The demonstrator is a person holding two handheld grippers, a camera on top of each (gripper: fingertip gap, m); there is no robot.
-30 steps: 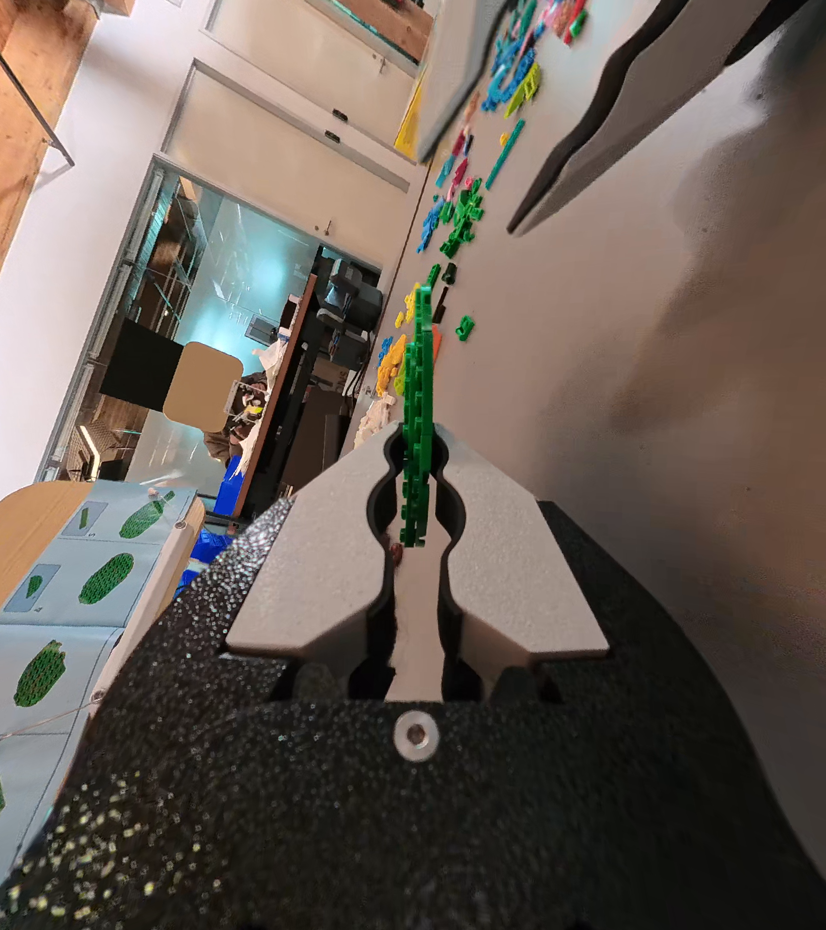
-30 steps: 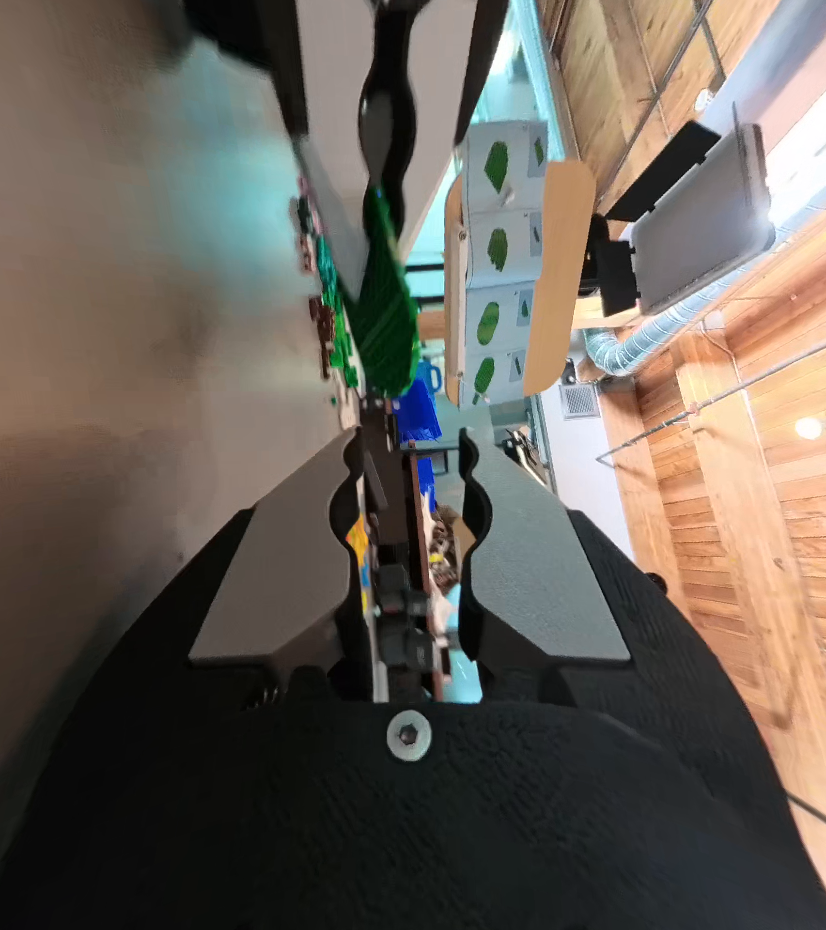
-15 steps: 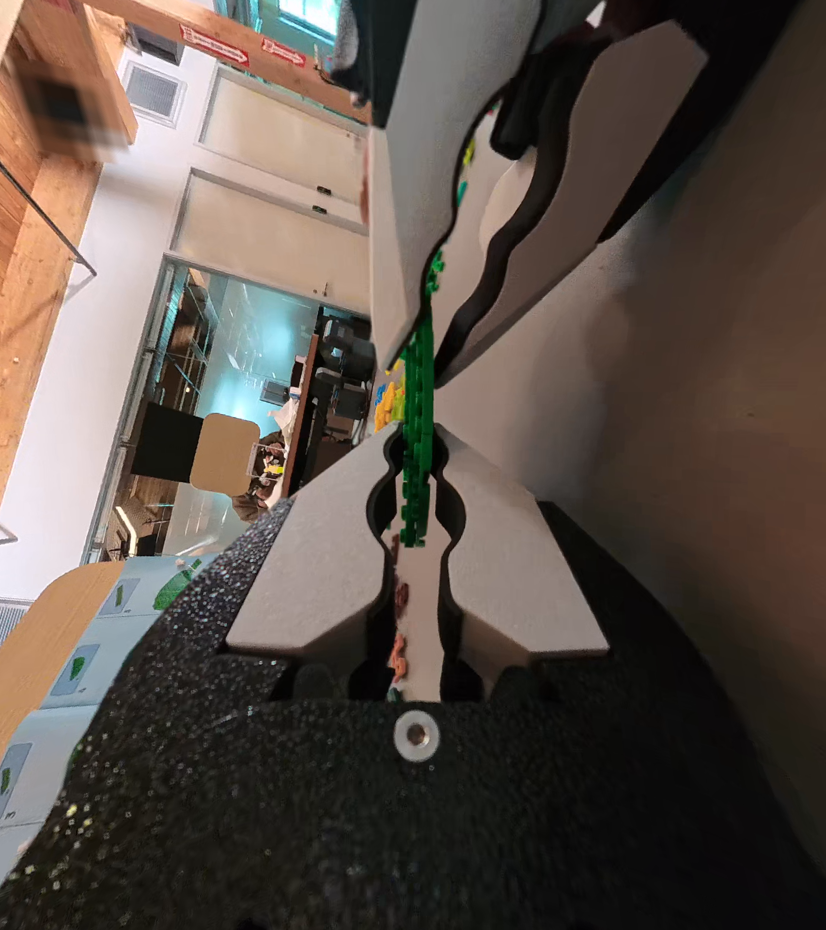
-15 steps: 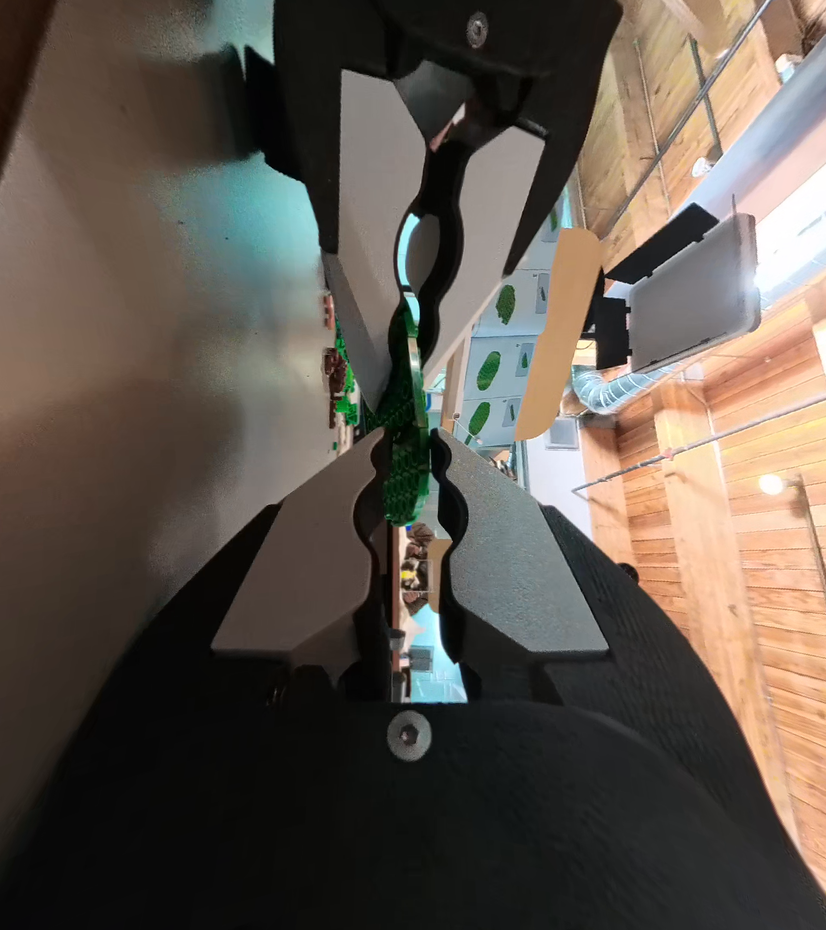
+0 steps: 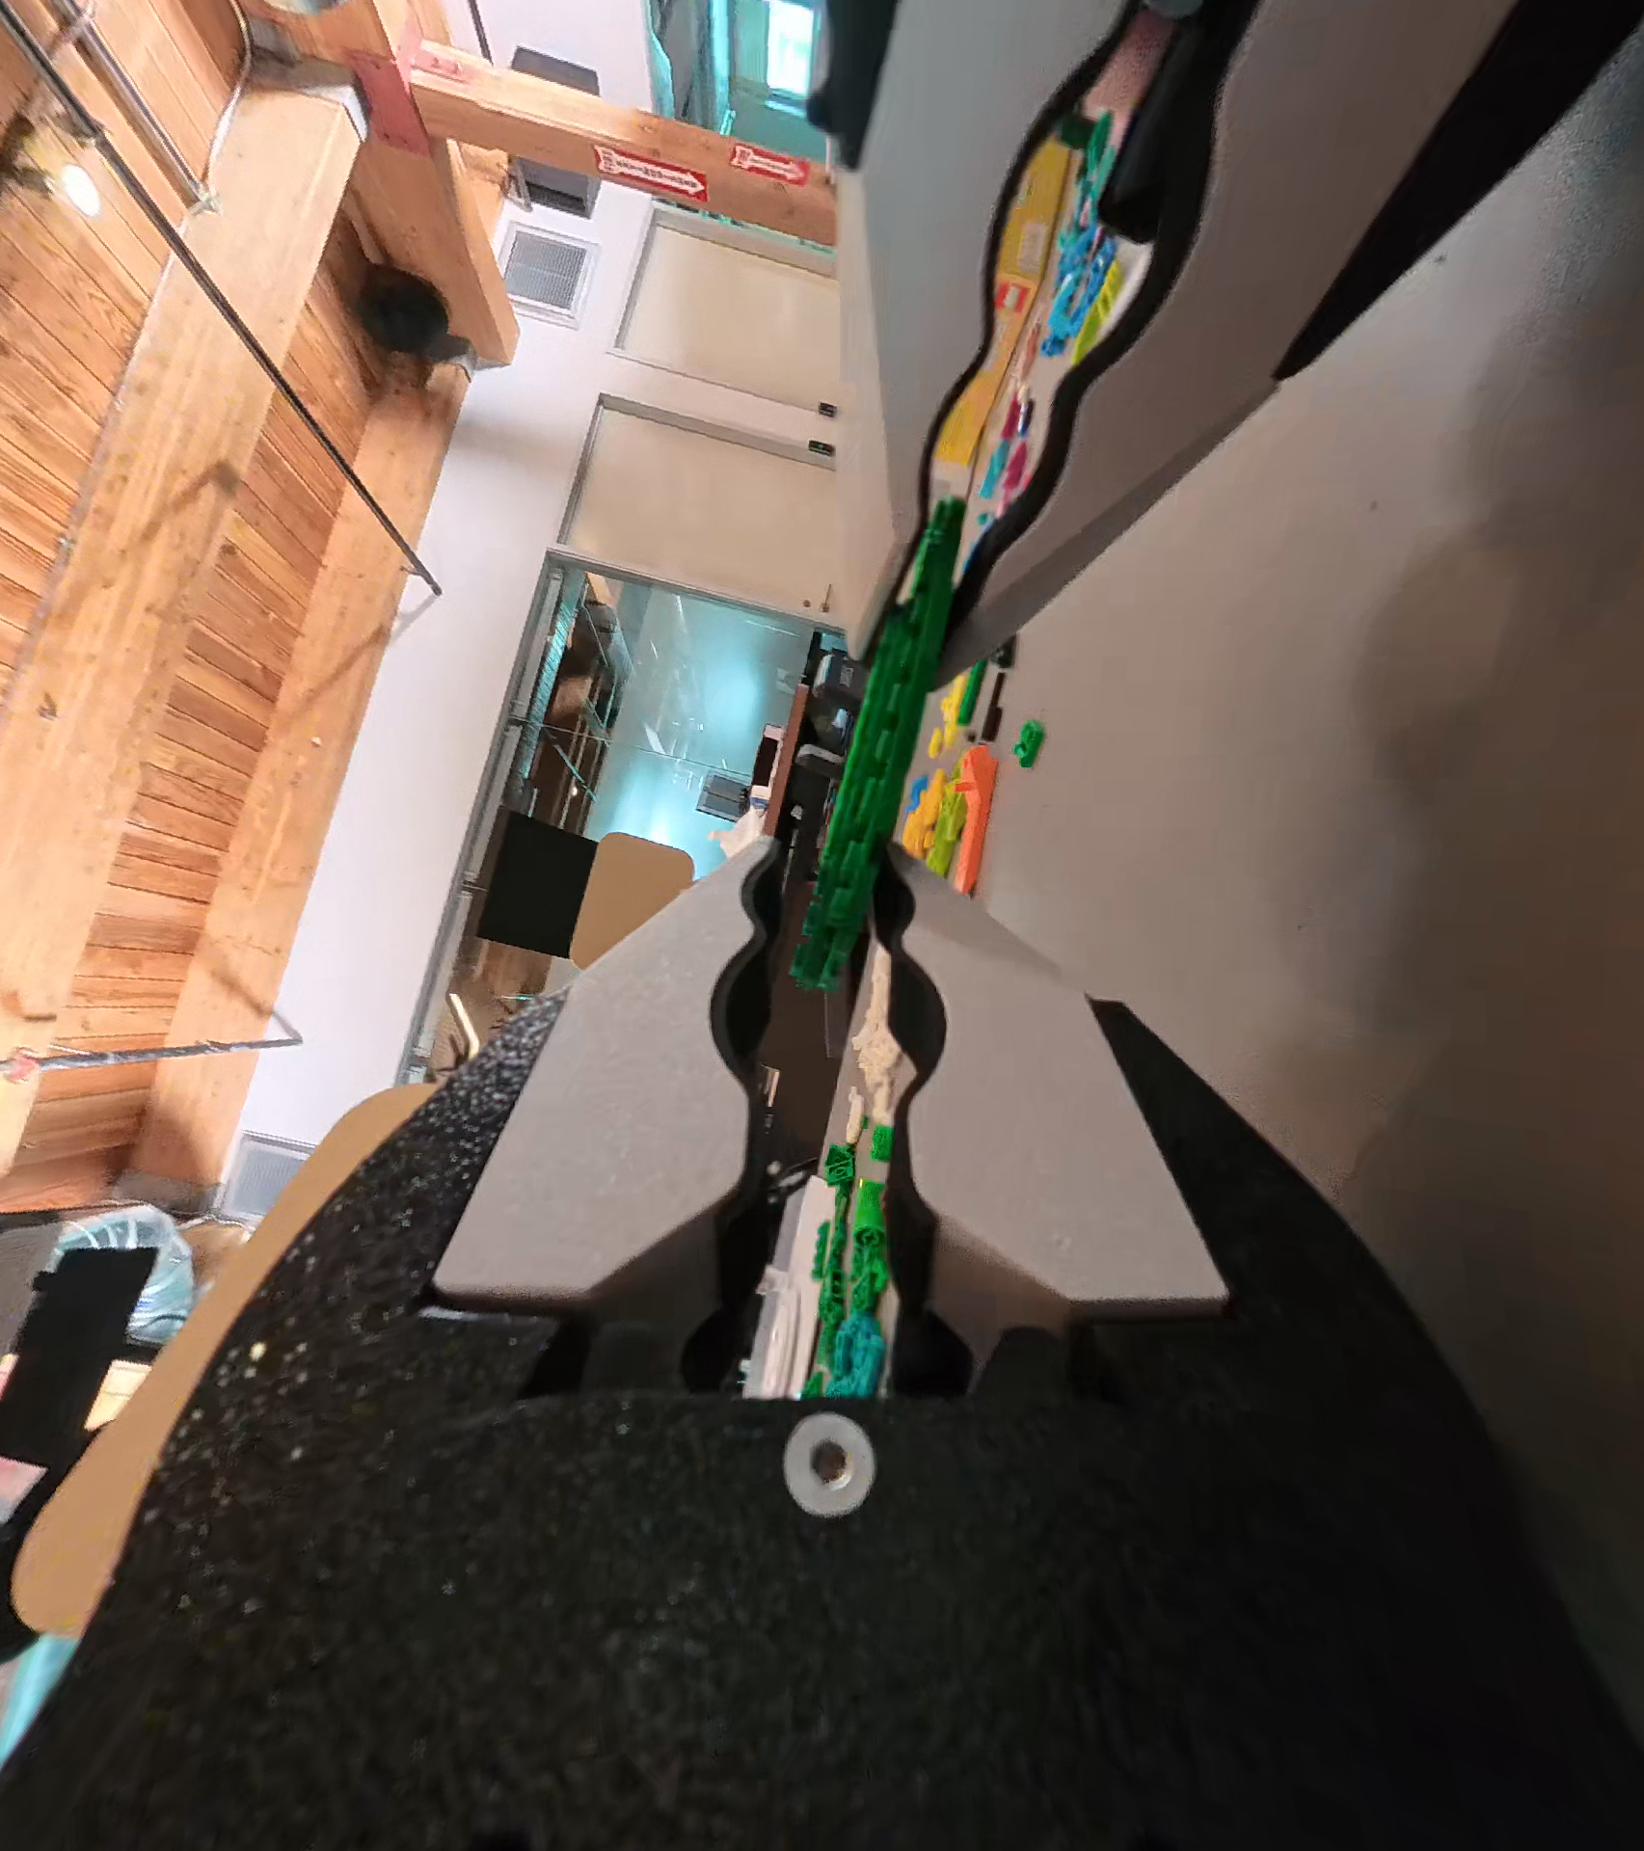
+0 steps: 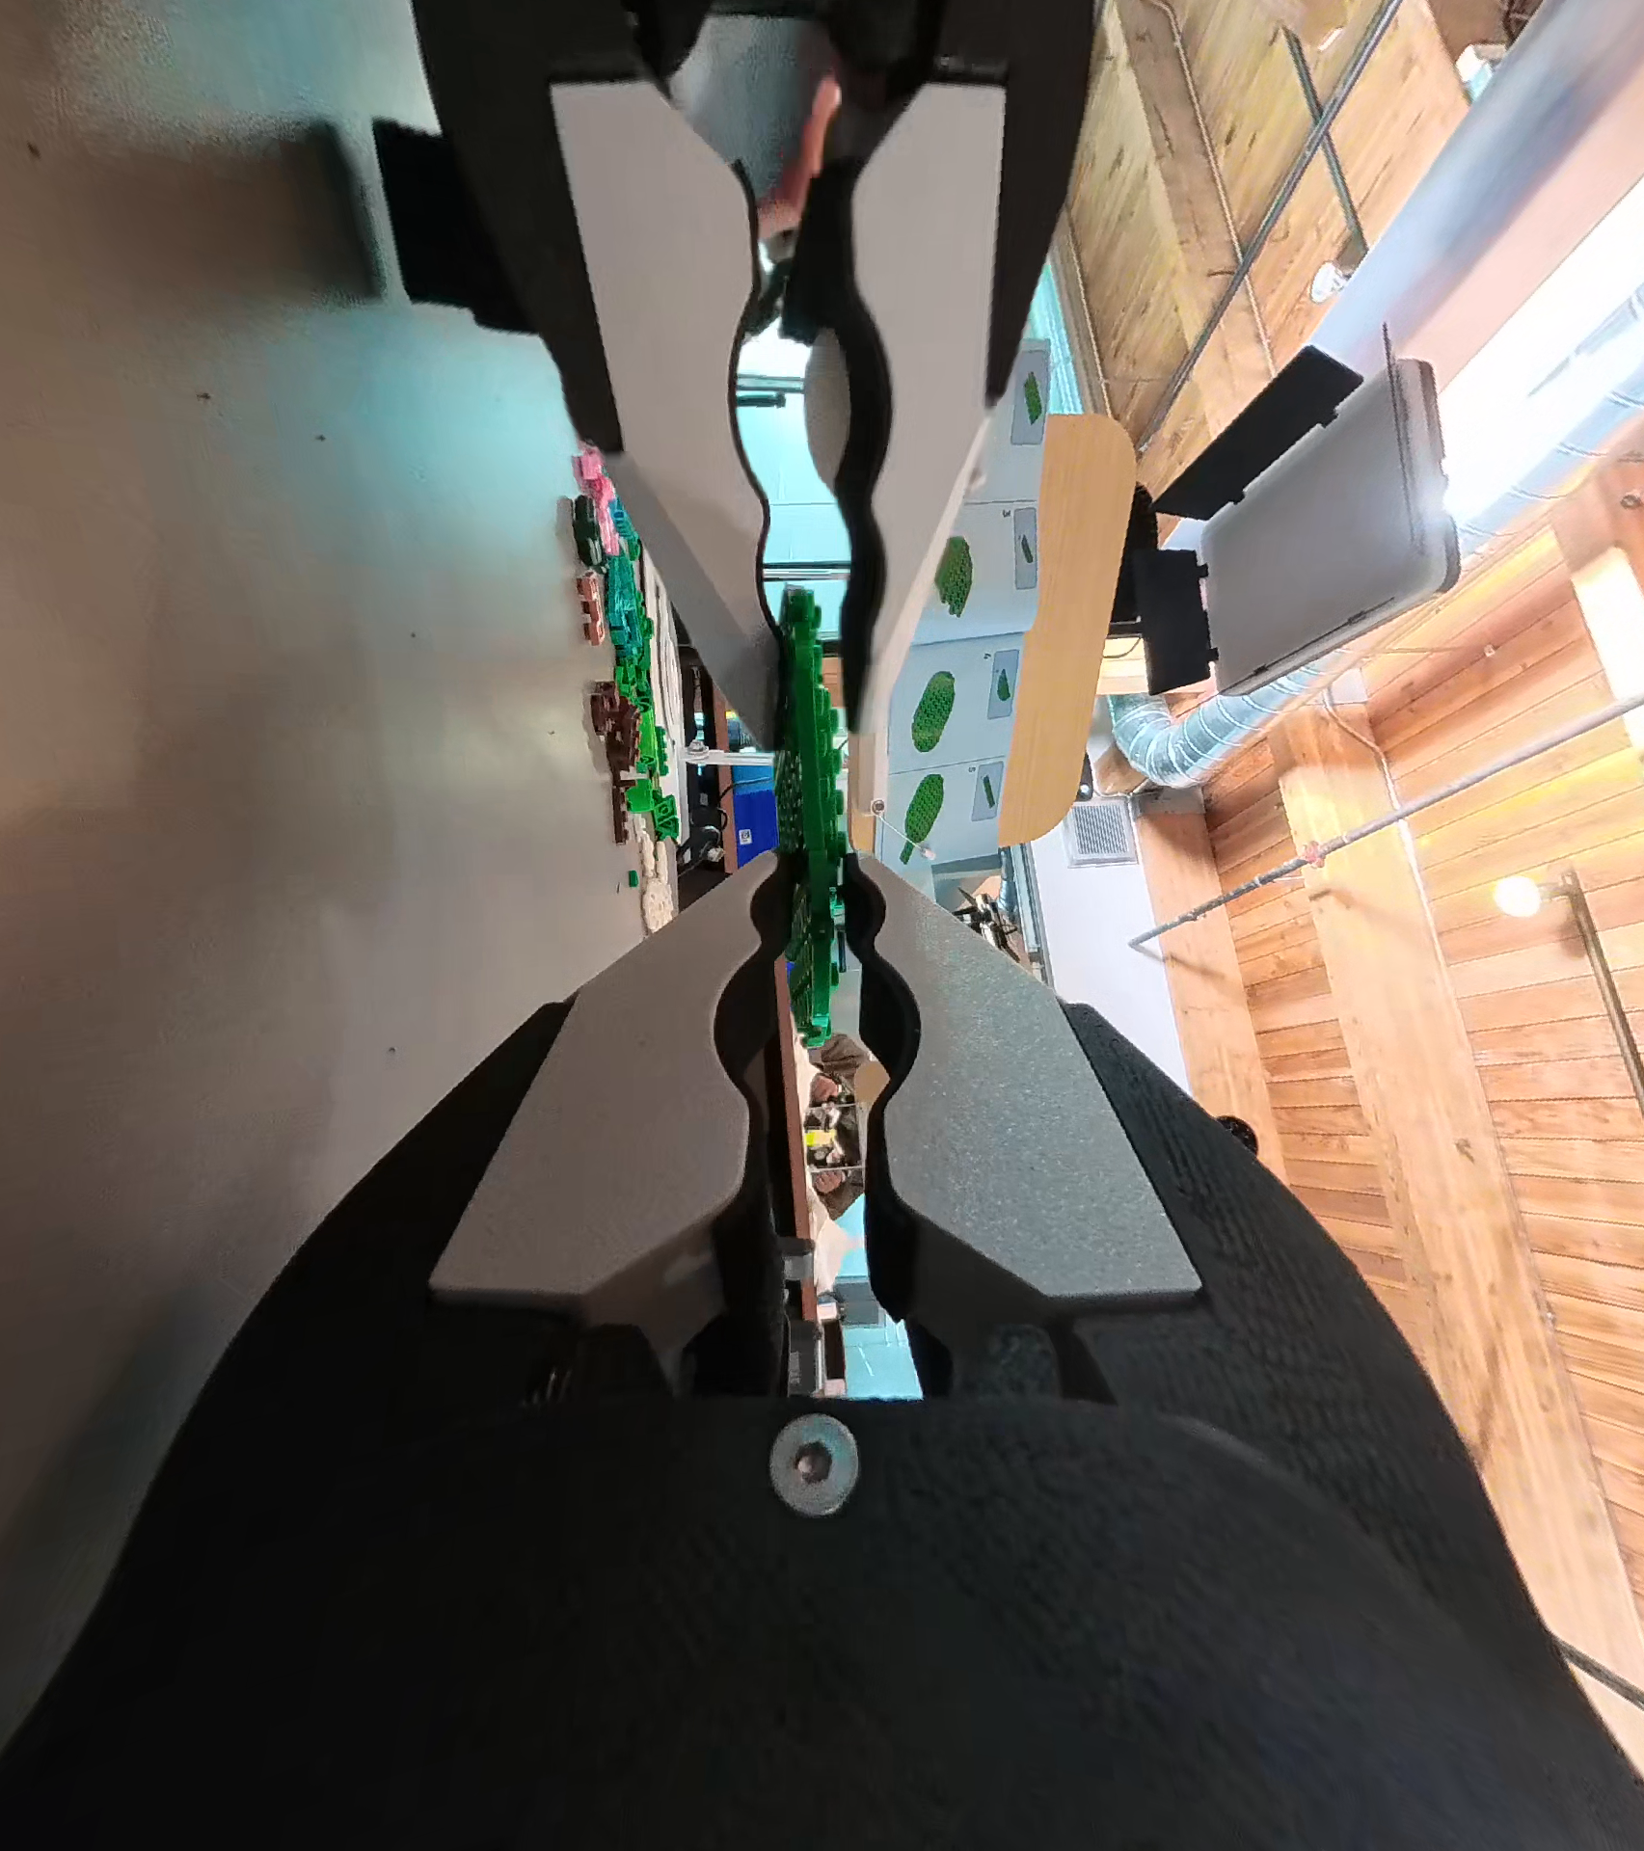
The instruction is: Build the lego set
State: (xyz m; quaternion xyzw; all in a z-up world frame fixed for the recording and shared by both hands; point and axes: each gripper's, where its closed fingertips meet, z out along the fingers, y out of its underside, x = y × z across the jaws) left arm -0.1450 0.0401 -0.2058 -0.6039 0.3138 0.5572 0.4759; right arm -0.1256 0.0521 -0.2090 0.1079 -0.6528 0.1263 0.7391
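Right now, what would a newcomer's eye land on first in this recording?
A green brick-built plate, held edge-on in mid-air between two facing grippers. The right gripper is clamped on its near end; the left gripper stands open around the other end. Behind, loose coloured bricks lie scattered on the grey table.

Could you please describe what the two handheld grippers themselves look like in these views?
Both match: the left gripper and right gripper each have a speckled black textured body, one silver screw in the middle, and two flat grey fingers with wavy black inner pads. No cables, sleeves or markings show.
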